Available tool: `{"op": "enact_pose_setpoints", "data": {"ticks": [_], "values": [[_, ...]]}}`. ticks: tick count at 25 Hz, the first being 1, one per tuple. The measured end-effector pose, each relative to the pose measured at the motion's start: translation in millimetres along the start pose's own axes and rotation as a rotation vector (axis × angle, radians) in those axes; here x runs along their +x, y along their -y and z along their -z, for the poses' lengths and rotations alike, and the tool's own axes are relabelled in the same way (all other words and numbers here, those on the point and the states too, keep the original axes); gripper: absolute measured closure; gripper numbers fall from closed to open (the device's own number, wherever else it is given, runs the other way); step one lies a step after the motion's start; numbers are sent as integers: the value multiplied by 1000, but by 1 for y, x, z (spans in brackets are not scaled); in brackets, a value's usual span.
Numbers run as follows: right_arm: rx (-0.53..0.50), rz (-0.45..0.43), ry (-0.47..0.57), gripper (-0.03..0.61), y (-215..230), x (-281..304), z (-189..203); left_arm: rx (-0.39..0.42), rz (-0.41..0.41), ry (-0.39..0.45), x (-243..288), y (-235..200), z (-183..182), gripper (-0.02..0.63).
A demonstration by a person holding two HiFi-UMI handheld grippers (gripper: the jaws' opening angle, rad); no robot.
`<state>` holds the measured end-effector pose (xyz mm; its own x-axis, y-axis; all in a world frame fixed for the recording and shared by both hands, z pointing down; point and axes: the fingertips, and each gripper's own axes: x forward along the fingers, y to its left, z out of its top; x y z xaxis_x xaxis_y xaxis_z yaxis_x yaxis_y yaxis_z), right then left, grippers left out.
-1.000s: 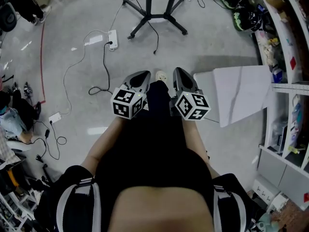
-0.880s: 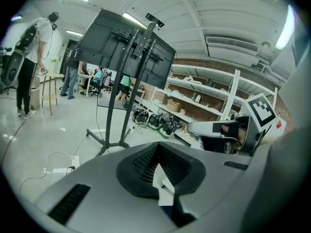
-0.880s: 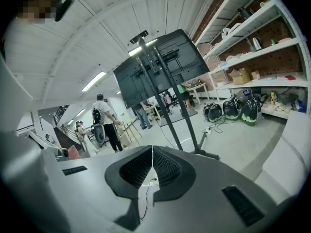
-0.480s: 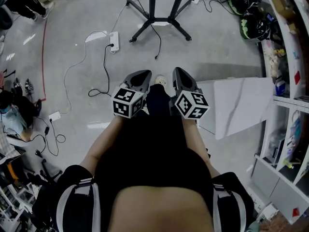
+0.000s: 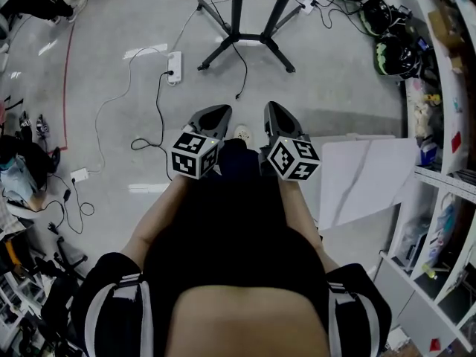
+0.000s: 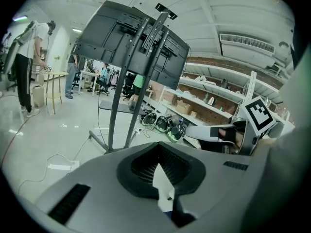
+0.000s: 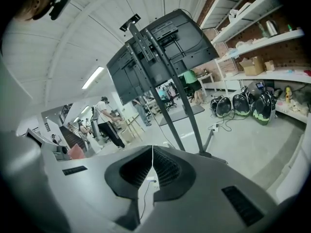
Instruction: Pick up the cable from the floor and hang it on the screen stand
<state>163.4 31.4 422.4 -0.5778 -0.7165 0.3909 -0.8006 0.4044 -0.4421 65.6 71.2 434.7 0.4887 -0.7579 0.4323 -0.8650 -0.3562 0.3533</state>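
floor (image 5: 111,36): pale, smooth, glossy, with light reflections | screen stand (image 5: 238,6): black metal, matt | cable (image 5: 245,65): thin, black, plastic-coated look | left tool (image 5: 213,116), right tool (image 5: 275,114): grey matt plastic shells, black ribbed pads (image 7: 167,168) | panel, right (image 5: 364,177): white, smooth, matt

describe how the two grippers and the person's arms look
Both the left gripper and right gripper are grey moulded shells with black ribbed pads, each carrying a white cube of black square markers. The person wears black clothing.
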Motion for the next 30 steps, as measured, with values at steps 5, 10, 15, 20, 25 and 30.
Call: {"op": "enact_pose_setpoints", "data": {"ticks": [5,10,15,20,25,30], "values": [[-9,-18,-6,555,17,17,-18,3,-12,16,25,-8,-21,607],[0,-20,-12,555,41,30,-28,5,-19,15,52,-11,-30,607],[6,-31,-29,555,58,44,-33,-4,-36,3,70,-18,-35,607],[-1,-61,-62,555,71,63,-37,-29,-53,2,87,-25,-41,607],[-40,-103,-87,555,75,81,-44,-25,-38,18,107,-29,-60,607],[-82,-151,-119,554,70,103,-50,18,-11,12,123,-38,-73,607]]}}
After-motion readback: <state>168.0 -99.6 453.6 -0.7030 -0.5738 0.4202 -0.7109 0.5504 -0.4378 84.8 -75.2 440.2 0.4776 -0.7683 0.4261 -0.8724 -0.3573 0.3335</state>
